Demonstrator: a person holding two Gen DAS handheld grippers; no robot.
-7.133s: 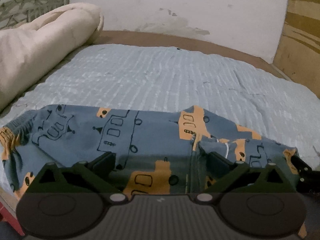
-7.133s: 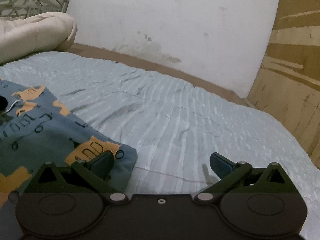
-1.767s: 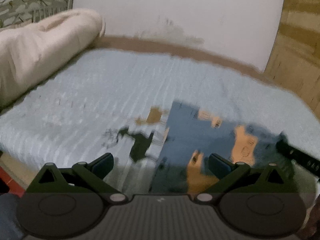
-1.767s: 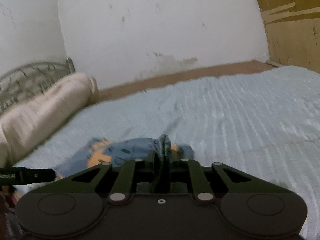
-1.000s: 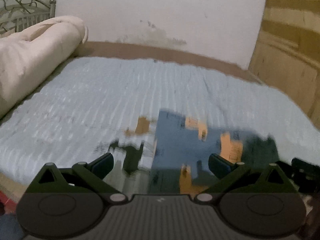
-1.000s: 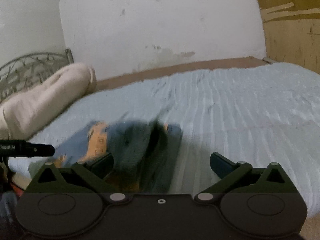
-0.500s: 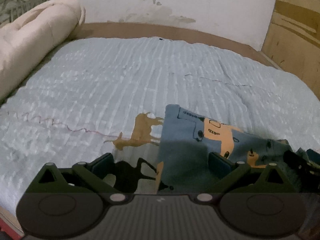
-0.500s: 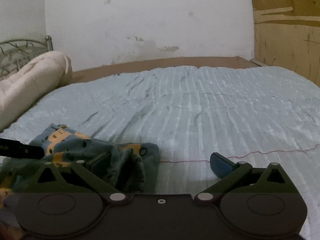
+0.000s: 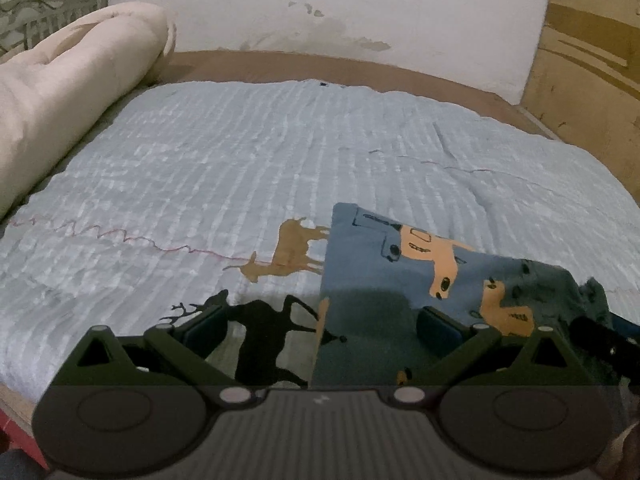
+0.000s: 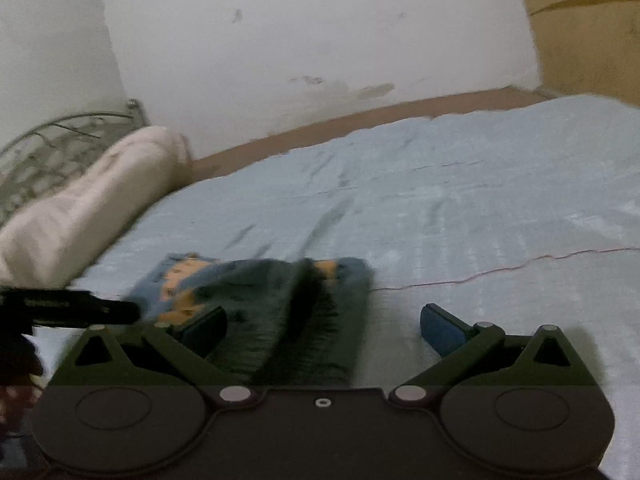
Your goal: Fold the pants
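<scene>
Both the left hand-held gripper (image 9: pixel 320 328) and right hand-held gripper (image 10: pixel 323 324) stand wide and empty over the pants (image 9: pixel 400 276), which lie as a compact folded bundle near the bed's (image 9: pixel 240 160) front edge, apparently needing only tidying, with a rolled quilt (image 9: pixel 72 92) well apart beyond, obstructing nothing.

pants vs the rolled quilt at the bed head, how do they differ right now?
Colour: the pants are blue-grey with orange vehicle prints; the rolled quilt is plain cream.
Shape: the pants lie as a flat folded packet; the quilt is a thick roll.
Place: the pants sit near the front edge; the quilt lies along the bed's left side.
Both rest on the pale blue bedspread.
</scene>
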